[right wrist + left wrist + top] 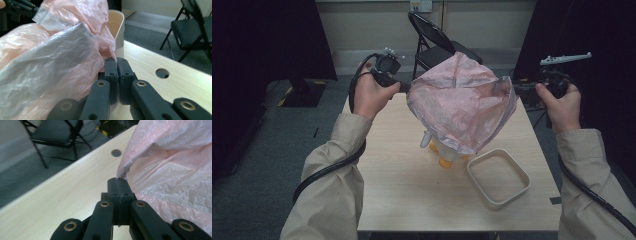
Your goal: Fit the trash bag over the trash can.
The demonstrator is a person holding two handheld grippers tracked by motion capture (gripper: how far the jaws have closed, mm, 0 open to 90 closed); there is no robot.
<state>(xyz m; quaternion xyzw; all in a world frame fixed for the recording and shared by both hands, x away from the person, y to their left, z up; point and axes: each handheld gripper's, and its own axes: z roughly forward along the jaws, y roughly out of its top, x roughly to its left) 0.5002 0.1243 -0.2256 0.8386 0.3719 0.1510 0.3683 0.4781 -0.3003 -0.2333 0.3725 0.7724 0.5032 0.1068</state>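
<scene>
A thin pink plastic bag [459, 102] hangs stretched between my two grippers above the wooden table [402, 195]. My left gripper [406, 86] is shut on the bag's left edge [125, 171], its jaws pressed together. At the opposite side, my right gripper [516, 90] is shut on the other edge of the bag [75, 50]. Under the bag a white and orange plush toy [441, 152] stands on the table, its upper part hidden by the plastic.
A beige rounded tray [498, 177] lies on the table to the right of the toy, and its wall [119, 23] rises behind the bag. A black folding chair [437, 42] stands beyond the table's far edge. Dark curtains flank both sides.
</scene>
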